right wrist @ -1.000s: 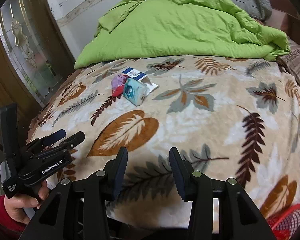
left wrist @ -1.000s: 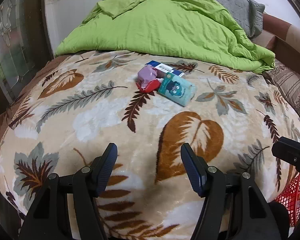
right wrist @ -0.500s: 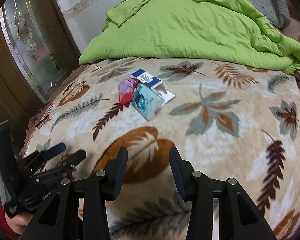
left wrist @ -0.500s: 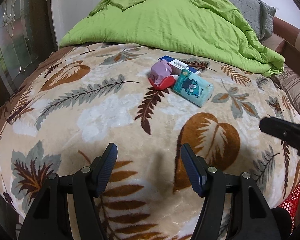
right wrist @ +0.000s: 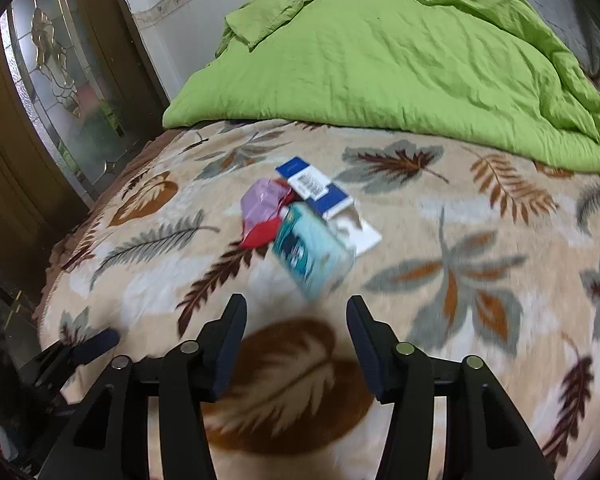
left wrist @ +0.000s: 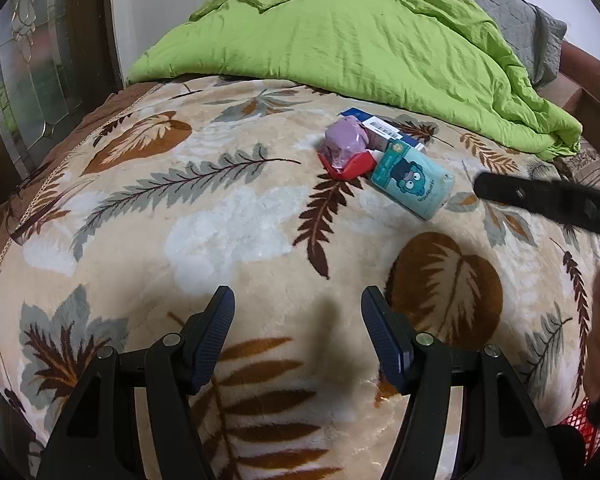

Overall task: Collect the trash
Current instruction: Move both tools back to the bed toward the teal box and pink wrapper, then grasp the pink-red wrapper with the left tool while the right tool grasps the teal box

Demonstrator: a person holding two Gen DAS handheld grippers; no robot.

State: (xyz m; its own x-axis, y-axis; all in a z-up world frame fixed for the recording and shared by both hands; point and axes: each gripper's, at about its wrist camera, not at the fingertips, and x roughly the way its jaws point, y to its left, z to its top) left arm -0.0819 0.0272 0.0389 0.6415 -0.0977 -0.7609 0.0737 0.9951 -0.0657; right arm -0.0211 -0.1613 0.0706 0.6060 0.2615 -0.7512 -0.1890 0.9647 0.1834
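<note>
Leaf-patterned blanket (right wrist: 440,240) covers the bed, with a green duvet (right wrist: 380,60) heaped behind. Compared with a second ago, the trash pile looms larger in both views. The right gripper (right wrist: 296,320), empty, is opening its jaws just short of the teal tissue pack (right wrist: 308,256), likely the first pick. The left gripper (left wrist: 296,312) hangs half-open, empty, well back from the purple-and-red wrapper (left wrist: 346,152) and blue-and-white carton (right wrist: 320,188).
</note>
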